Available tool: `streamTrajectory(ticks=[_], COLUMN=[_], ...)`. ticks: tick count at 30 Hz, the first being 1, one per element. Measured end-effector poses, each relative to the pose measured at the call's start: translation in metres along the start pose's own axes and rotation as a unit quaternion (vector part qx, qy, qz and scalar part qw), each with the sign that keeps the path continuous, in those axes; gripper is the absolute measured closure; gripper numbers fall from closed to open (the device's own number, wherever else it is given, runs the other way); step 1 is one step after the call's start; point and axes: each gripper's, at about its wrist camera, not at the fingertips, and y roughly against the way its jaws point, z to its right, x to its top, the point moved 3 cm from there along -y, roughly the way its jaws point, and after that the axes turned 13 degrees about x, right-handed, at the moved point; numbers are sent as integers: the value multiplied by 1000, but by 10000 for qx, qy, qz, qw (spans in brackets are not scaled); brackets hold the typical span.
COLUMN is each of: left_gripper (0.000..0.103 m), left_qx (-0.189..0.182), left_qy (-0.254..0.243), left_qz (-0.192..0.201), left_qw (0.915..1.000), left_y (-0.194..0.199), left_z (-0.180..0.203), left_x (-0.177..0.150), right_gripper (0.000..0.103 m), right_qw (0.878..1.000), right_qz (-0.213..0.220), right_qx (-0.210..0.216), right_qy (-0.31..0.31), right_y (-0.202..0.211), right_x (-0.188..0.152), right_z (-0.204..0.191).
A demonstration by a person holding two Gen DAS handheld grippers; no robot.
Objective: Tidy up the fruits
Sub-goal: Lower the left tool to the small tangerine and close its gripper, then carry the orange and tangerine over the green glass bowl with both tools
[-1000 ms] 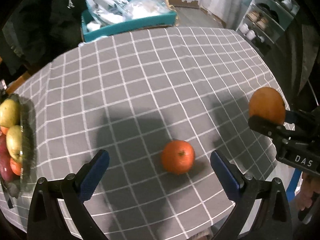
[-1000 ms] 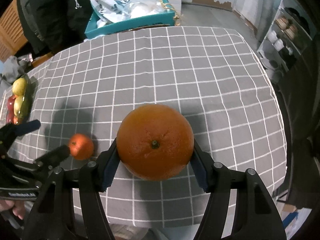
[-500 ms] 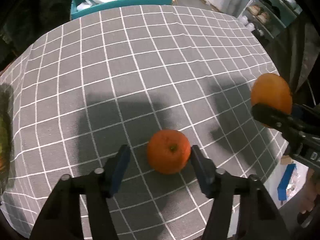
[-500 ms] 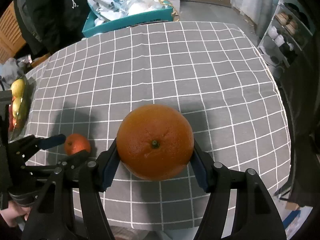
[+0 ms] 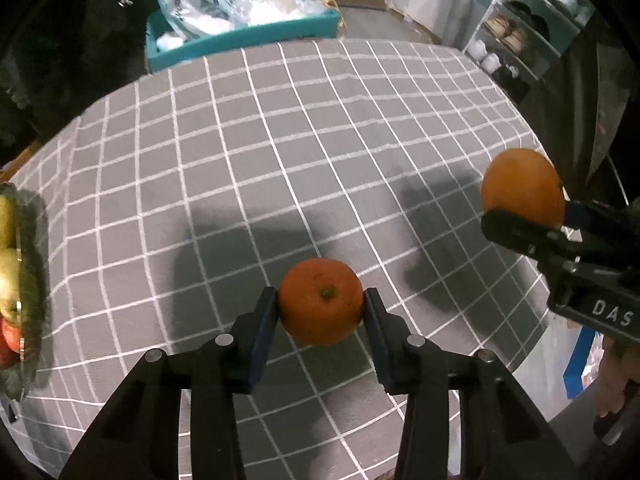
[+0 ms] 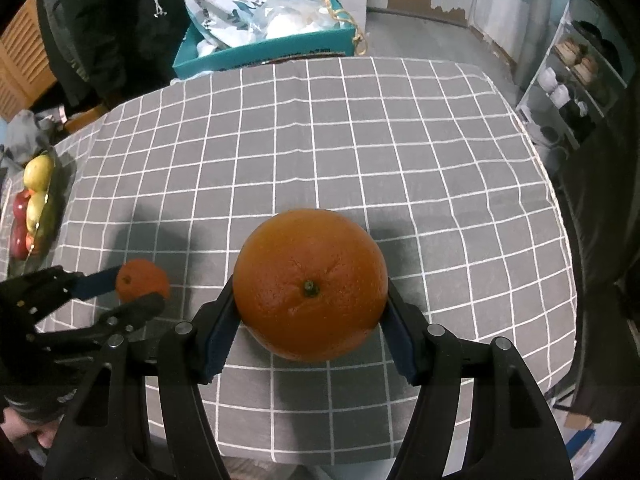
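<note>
Checked desk (image 5: pixel 304 128): left gripper (image 5: pixel 321 312) clamps tangerine (image 5: pixel 321 301), right gripper (image 6: pixel 310 312) clamps orange (image 6: pixel 310 284); next, carry both to fruit tray (image 6: pixel 34 216) at 9 o'clock.

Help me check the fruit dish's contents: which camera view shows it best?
The right wrist view: the fruit dish sits at the left table edge, with yellow-green and red fruit distinguishable inside. In the left wrist view the same dish is cropped by the frame edge, dark and blurred.

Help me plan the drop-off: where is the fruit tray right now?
The fruit tray sits at the table's far left edge in both wrist views, left of the left gripper, which is shut on the small orange.
</note>
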Motion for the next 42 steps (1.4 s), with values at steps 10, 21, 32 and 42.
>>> streamTrajectory(ticks=[10, 21, 32, 42], left_gripper=[59, 60, 60, 60], left_qx=[115, 188, 308, 463], left_qy=[271, 554, 881, 1284], left_qz=[348, 767, 1191, 1394], left_qw=[9990, 9953, 9885, 9808], left_y=[28, 63, 99, 118], left_z=[-32, -60, -98, -141], left_x=[12, 19, 23, 22], right_gripper=[37, 38, 38, 38], right_qw=[9991, 9959, 9911, 9874], right_qz=[263, 600, 883, 937], right_qx=[-17, 209, 464, 702], right_qy=[321, 637, 886, 1063], right_y=[17, 38, 53, 46], right_x=[14, 34, 52, 67], right_z=[-23, -61, -99, -139])
